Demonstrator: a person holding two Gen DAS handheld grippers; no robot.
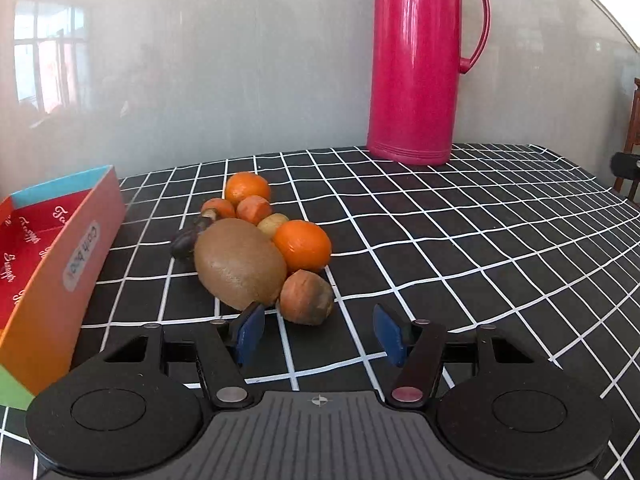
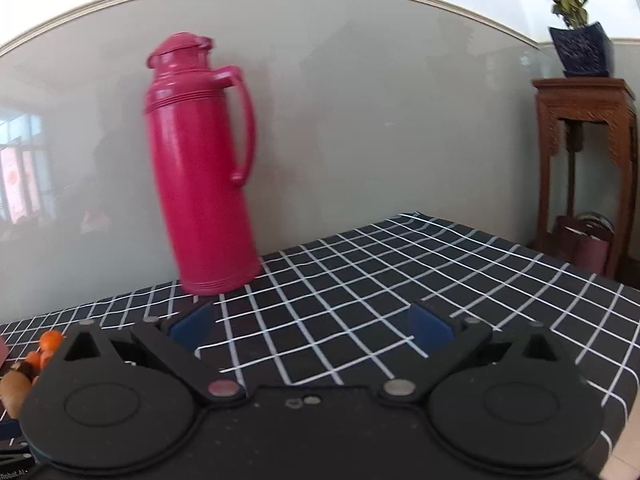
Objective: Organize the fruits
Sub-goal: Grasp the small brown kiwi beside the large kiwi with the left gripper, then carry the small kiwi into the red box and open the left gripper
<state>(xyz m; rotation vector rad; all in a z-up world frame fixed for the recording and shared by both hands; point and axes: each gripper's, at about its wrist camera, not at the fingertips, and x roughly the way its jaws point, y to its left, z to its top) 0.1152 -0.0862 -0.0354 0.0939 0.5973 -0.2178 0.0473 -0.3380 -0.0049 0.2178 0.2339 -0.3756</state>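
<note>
A pile of fruit lies on the checked tablecloth in the left wrist view: a large brown kiwi (image 1: 240, 264), an orange (image 1: 303, 245), a second orange (image 1: 247, 187) behind, a brown-orange fruit (image 1: 306, 298) in front, two small orange pieces (image 1: 253, 209), a pale small fruit (image 1: 272, 224) and a dark purple one (image 1: 188, 240). My left gripper (image 1: 320, 334) is open just before the pile, its left pad (image 1: 250, 332) beside the kiwi. My right gripper (image 2: 312, 328) is open and empty over bare cloth; the fruit shows at its far left (image 2: 16, 388).
An open red and orange box (image 1: 60, 264) stands left of the fruit. A tall pink thermos jug (image 1: 416, 64) stands at the back by the wall, also in the right wrist view (image 2: 200, 168). A wooden stand (image 2: 588, 160) with a plant is beyond the table's right edge.
</note>
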